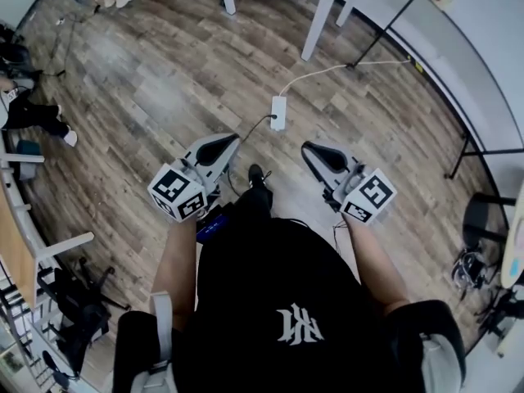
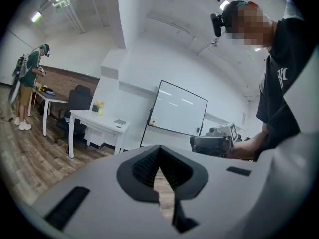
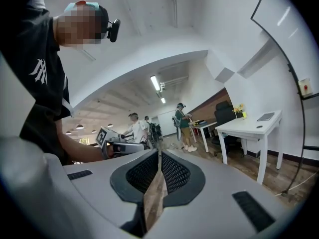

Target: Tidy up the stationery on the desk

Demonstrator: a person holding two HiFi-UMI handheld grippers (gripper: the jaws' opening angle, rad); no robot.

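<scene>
In the lower middle of the head view, two grey tools with marker cubes are held out over the brown wooden floor [image 1: 139, 80]. The left gripper [image 1: 214, 148] is seen with its jaws pressed together and nothing between them. The right gripper [image 1: 326, 156] is closed and empty in the same way. A white desk [image 1: 318, 23] is found at the top edge of the head view, well apart from both tools, with a white power strip [image 1: 278, 113] on the floor in between. In the left gripper view, a small yellow thing [image 2: 98, 107] and a flat grey thing [image 2: 119, 122] are shown on a white desk at middle left. The stationery is likely up there, but it is too small to be made out, so its long side cannot be told. Both tools are pointed toward the top of the head view, so the desk lies ahead. The right gripper is judged a little nearer.
</scene>
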